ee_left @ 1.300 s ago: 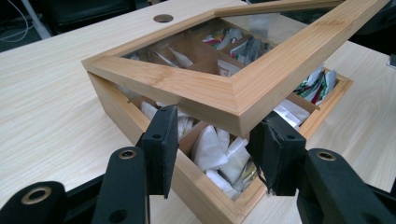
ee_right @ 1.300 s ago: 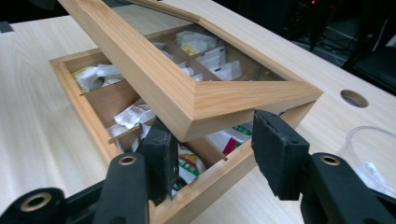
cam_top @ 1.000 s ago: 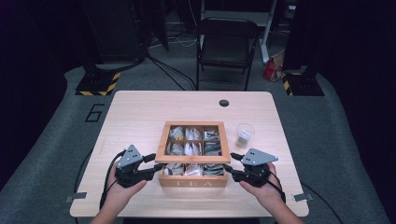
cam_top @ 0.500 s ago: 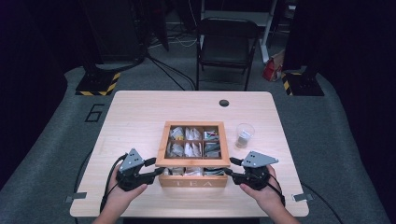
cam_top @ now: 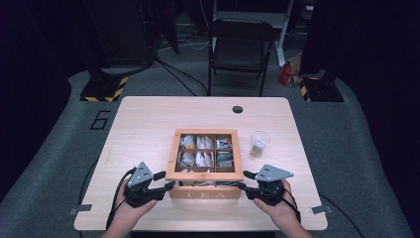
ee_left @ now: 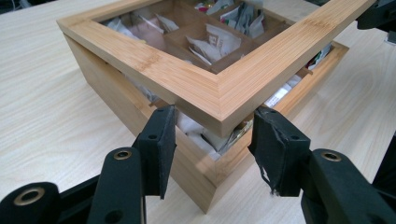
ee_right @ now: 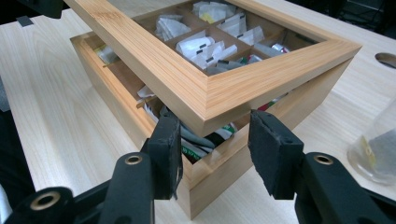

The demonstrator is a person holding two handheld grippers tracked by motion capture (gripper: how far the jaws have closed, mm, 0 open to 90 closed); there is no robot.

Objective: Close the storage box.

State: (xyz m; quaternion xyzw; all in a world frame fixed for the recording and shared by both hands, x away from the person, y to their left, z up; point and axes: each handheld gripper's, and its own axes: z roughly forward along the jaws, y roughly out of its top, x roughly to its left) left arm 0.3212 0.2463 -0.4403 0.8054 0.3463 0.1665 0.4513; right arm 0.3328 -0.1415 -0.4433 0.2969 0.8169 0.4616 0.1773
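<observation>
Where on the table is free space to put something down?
The table is bare left of the tea box and behind it up to the round hole. Right of the box a plastic cup narrows the room. The front corners are crowded by the left gripper and right gripper.

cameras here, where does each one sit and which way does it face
High view: above the person's side, looking forward and down on the table; shows both hands, left tongs and right tongs at the tea box.
Left gripper view: rides the left tongs, looking along its jaws at the corner of the raised lid.
Right gripper view: rides the right tongs, facing the lid's other front corner; a plastic cup at right.
Shared: box, lid and tea bags.
</observation>
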